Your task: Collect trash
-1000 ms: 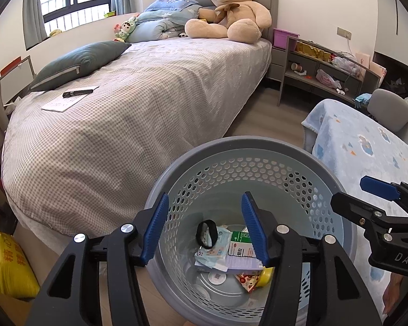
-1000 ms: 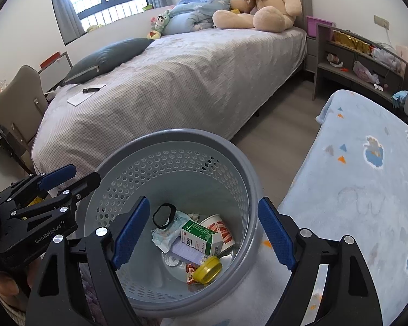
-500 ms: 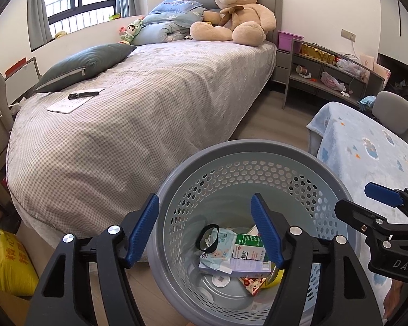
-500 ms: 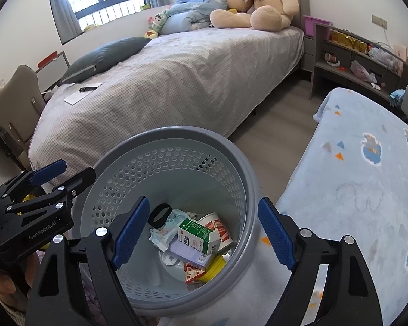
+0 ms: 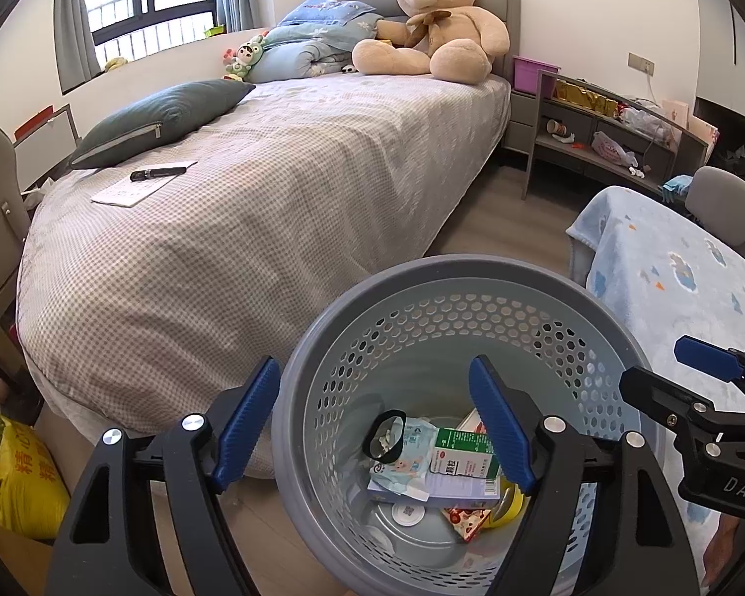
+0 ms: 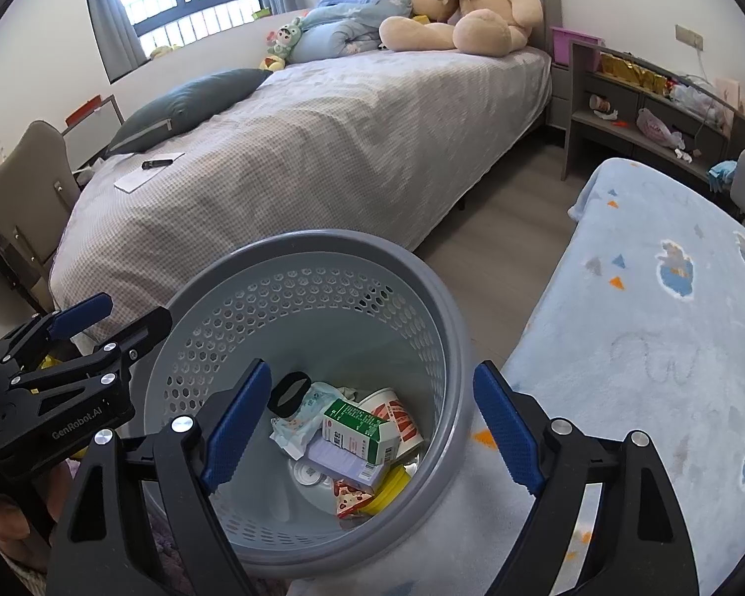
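Note:
A grey perforated trash basket [image 5: 472, 265] [image 6: 323, 241] stands below both grippers. At its bottom lie a green-and-white carton [image 5: 464, 452] [image 6: 355, 424], a wet-wipe pack [image 5: 407, 452], a black ring [image 5: 385, 434] [image 6: 288, 392], a red-and-white paper cup [image 6: 395, 419] and a yellow lid [image 6: 390, 489]. My left gripper [image 5: 372, 417] hangs over the basket's left wall; its jaws are opening, with only that wall between them, untouched. My right gripper [image 6: 372, 419] stands open astride the right wall and holds nothing. Each gripper also shows in the other's view, the left gripper [image 6: 74, 328] and the right gripper [image 5: 705, 362].
A bed with a checked cover [image 5: 248, 198] fills the left and carries a sheet of paper with a black pen [image 5: 156, 174]. A light-blue blanket [image 6: 670, 323] lies against the basket's right. A yellow bag [image 5: 10, 477] sits on the floor at left. Grey shelves [image 5: 596, 134] line the far wall.
The left gripper's jaws have spread wider over the basket. The right gripper and the trash in the basket have kept their places.

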`<action>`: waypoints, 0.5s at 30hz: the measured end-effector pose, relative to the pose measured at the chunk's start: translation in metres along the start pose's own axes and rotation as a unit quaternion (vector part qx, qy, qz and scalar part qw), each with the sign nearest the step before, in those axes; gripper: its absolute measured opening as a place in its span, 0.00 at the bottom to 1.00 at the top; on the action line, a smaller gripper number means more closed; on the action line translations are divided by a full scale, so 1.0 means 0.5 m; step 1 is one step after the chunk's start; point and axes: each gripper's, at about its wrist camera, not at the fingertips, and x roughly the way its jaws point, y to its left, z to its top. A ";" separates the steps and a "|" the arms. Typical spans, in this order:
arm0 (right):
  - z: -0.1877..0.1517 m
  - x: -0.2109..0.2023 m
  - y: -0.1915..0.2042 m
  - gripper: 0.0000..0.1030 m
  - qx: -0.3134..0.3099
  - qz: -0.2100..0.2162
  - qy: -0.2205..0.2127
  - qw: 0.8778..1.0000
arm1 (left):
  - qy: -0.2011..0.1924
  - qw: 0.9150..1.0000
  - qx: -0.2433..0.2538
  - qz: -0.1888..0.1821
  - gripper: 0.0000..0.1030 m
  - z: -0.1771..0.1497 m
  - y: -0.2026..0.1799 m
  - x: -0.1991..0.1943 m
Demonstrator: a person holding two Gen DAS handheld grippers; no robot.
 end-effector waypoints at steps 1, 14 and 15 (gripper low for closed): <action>0.000 0.000 0.000 0.80 0.000 0.000 0.001 1.000 | 0.000 1.000 0.000 0.000 0.73 0.000 0.000 0.000; -0.001 0.003 0.000 0.80 0.000 -0.001 0.001 1.000 | 0.001 1.000 0.000 0.002 0.77 0.001 0.001 0.002; -0.002 0.003 0.000 0.80 0.000 -0.002 0.001 1.000 | 0.001 1.000 0.000 0.002 0.77 0.001 0.001 0.002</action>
